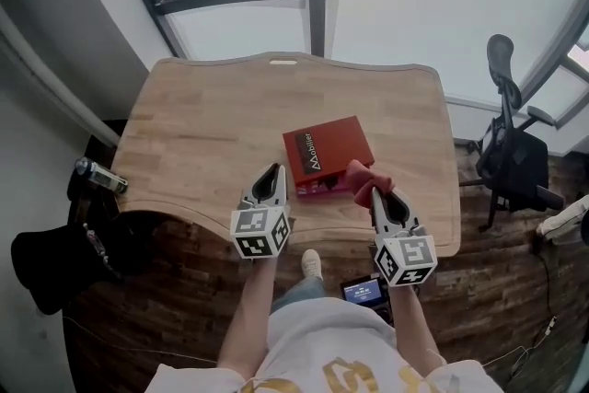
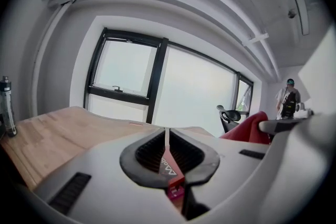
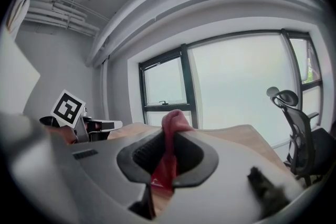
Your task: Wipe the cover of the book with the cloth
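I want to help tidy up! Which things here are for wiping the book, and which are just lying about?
For the job:
- red hardcover book
- pinkish-red cloth

Just lying about:
- clear plastic bottle with a dark cap, at the table's left edge
- black office chair
- small dark device with a lit screen, on the floor

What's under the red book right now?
A magenta strip shows under the near edge of the red book, over the wooden table. Anything beneath the rest is covered by the book itself.
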Demonstrator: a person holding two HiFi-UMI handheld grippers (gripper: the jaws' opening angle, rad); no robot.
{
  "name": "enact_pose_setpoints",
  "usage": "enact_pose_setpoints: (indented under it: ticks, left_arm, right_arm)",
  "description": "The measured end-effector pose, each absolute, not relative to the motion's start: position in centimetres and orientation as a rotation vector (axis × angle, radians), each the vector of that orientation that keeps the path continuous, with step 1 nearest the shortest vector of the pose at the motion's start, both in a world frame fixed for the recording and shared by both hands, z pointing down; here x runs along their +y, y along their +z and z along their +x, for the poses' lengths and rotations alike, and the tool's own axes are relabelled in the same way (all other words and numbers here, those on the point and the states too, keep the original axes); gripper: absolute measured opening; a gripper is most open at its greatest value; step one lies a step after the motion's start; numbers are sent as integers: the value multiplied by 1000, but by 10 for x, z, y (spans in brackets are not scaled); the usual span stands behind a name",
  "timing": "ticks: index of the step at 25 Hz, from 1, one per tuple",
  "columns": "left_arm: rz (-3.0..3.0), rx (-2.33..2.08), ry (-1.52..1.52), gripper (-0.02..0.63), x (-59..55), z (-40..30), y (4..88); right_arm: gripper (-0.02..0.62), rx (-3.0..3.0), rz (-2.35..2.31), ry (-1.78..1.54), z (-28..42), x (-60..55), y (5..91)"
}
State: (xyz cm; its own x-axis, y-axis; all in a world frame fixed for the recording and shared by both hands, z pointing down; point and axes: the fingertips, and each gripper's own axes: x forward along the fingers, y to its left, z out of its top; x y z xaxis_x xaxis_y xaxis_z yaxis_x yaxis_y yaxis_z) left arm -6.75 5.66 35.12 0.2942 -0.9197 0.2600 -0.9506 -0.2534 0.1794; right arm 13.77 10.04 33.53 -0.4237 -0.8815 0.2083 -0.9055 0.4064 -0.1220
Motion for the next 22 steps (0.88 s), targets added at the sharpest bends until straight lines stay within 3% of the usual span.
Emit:
enact_pose_setpoints:
  ticks: [11,22]
  left_arm:
    - [2292,-1660,314,14,-46,-74,378]
    - [2324,-1550,307,14,-72,-70,410]
  right_arm:
    - [58,-2524,1566,420,115,-3,357]
    - [57,-2527,1489,498,89,-35,383]
